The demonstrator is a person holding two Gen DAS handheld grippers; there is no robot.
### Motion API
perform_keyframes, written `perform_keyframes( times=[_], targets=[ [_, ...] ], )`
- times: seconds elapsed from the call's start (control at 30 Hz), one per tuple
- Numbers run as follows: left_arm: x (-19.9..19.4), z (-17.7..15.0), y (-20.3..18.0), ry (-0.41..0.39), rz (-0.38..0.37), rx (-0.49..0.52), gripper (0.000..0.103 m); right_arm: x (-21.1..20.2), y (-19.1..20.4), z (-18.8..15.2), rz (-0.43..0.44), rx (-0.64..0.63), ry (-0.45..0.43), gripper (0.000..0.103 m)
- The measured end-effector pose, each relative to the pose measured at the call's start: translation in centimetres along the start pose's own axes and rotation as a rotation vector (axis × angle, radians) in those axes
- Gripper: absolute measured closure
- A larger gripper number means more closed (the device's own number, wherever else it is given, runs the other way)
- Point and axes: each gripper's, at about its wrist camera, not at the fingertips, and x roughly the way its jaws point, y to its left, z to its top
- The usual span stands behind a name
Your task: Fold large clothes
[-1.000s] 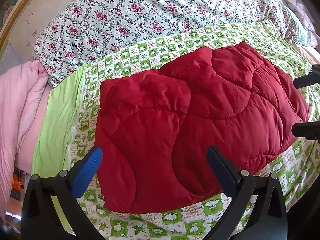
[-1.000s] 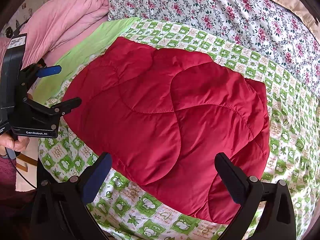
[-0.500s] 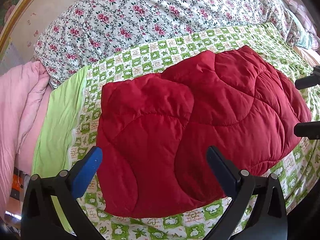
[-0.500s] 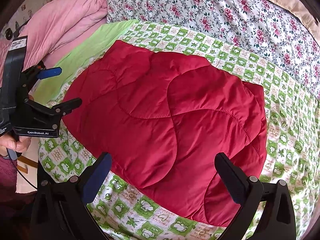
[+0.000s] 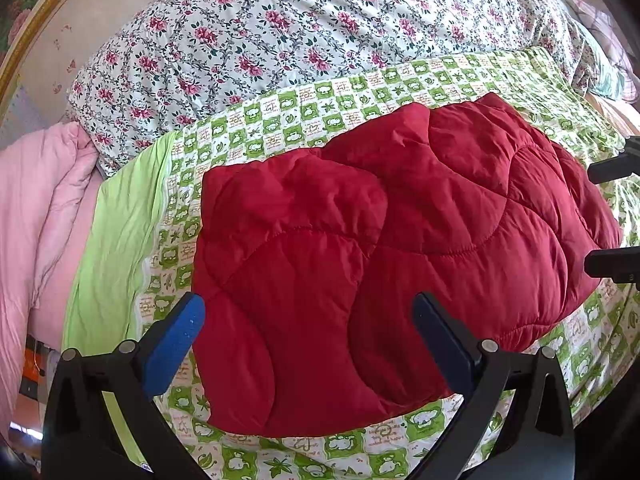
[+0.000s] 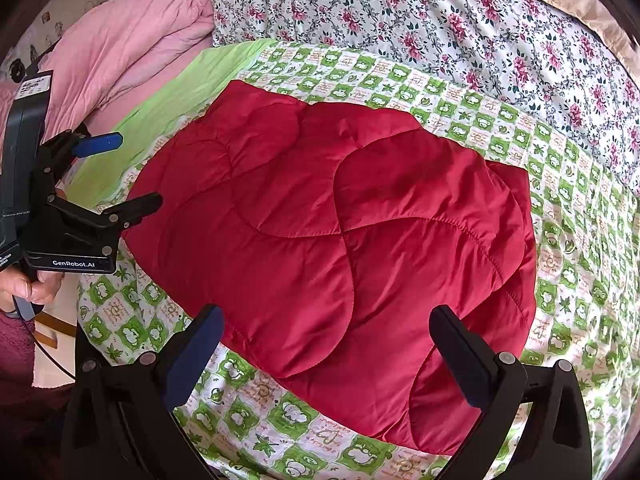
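A red quilted padded garment (image 5: 384, 264) (image 6: 332, 248) lies folded into a thick rectangle on the green-and-white checked sheet (image 5: 304, 128) (image 6: 568, 264). My left gripper (image 5: 308, 316) hovers open above its near left corner, holding nothing. It also shows at the left of the right wrist view, left gripper (image 6: 128, 172), held by a hand (image 6: 28, 284). My right gripper (image 6: 328, 320) hangs open over the near right edge of the garment, empty. Two black fingers (image 5: 612, 216) of it poke in at the right edge of the left wrist view.
A floral quilt (image 5: 288, 40) (image 6: 460, 16) is bunched along the far side of the bed. A pink duvet (image 5: 36, 220) (image 6: 132, 40) is piled at the left end beside a plain lime-green strip (image 5: 116, 240). The bed's near edge lies just below both grippers.
Both grippers have drawn back and upward from the garment, so it sits a little farther and lower in each view. Both stay open; the garment has not moved.
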Motion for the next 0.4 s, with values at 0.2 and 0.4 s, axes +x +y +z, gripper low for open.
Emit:
perform_keyframes(
  times=[0.2,0.4],
  targets=[
    [0.11,-0.08,-0.06,0.002,-0.005,-0.002,0.000,0.01,-0.21,-0.01,0.001,0.012,-0.003,0.000],
    [0.20,-0.16,-0.09,0.000,-0.029,-0.016,0.000,0.29,-0.56,-0.13,0.006,0.028,-0.004,0.000]
  ],
)
